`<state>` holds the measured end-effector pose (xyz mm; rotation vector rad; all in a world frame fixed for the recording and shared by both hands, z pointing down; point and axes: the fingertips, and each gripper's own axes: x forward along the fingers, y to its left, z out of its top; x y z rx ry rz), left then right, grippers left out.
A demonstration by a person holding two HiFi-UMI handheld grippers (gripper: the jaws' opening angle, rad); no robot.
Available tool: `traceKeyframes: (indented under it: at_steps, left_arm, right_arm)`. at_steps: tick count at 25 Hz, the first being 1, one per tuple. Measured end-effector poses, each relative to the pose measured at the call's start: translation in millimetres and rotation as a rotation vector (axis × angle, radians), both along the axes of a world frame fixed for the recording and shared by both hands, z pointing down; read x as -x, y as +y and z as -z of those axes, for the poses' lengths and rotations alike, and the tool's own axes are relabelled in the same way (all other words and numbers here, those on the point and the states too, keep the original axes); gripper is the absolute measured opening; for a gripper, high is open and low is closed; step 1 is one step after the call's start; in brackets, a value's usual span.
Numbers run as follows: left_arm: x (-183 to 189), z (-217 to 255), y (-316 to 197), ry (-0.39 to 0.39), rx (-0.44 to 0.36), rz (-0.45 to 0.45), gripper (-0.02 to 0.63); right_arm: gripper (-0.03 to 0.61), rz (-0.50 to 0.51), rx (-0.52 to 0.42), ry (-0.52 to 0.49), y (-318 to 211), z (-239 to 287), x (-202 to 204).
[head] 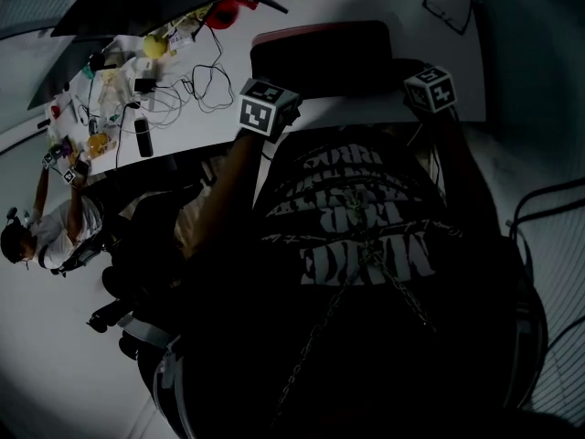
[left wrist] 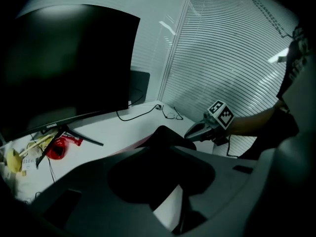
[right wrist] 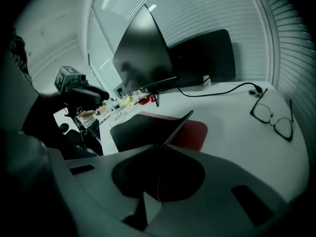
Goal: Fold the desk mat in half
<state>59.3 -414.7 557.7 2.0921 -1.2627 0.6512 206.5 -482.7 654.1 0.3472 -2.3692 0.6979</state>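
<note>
The desk mat (head: 320,58) is black on top and red underneath, and it lies on the white desk (head: 192,122) in front of me. In the right gripper view one corner stands lifted, showing the black face (right wrist: 140,127) and the red underside (right wrist: 192,132). The raised edge runs straight into my right gripper (right wrist: 160,147), which is shut on it. My left gripper (left wrist: 169,149) is open at the mat's other near corner (left wrist: 168,135), where the black sheet humps up just past the tips. White desk shows between its jaws.
A large dark monitor (left wrist: 74,68) stands at the back of the desk. A pair of glasses (right wrist: 271,115) lies to the right of the mat. Cables and clutter (head: 119,80) cover the desk's left end. Another person (head: 46,231) sits further left.
</note>
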Motion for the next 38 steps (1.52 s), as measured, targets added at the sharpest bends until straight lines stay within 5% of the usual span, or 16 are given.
traceKeyframes:
  at_steps: [5, 10, 14, 19, 23, 27, 30, 34, 38]
  left_arm:
    - [-11.6, 9.7, -10.3, -0.014, -0.017, -0.098, 0.104]
    - [-13.9, 14.5, -9.5, -0.010, -0.015, -0.139, 0.104]
    - [-9.8, 17.4, -2.8, -0.022, -0.019, -0.141, 0.104]
    - [4.3, 8.5, 8.4, -0.025, 0.014, -0.111, 0.104]
    - [5.0, 7.3, 7.3, -0.017, 0.010, -0.092, 0.104]
    - [3.7, 8.9, 1.1, -0.016, -0.005, -0.083, 0.104]
    - [2.3, 10.6, -5.6, -0.031, -0.028, -0.089, 0.104]
    - [-3.8, 14.7, -16.3, -0.018, -0.072, -0.143, 0.104]
    - [-9.0, 11.6, -21.1, -0.064, -0.078, -0.263, 0.157]
  right_arm:
    - [0.011, -0.111, 0.024, -0.050, 4.4, -5.1, -12.7]
    - [0.016, -0.229, 0.186, 0.038, 4.1, -67.4, -33.5]
    - [0.067, -0.289, 0.308, -0.045, 1.7, -60.7, -34.6]
    - [0.197, -0.182, 0.509, -0.102, 17.9, -52.3, -19.6]
    - [0.196, -0.140, 0.546, -0.018, 19.9, -61.6, -21.5]
    - [0.108, -0.059, 0.424, -0.017, 22.4, -35.7, -8.7]
    - [0.043, 0.027, 0.222, -0.085, 22.7, 3.6, 6.8]
    - [0.031, 0.188, -0.091, -0.136, 36.6, 48.9, 21.7]
    - [0.031, 0.354, -0.292, -0.212, 59.5, 85.3, 34.7]
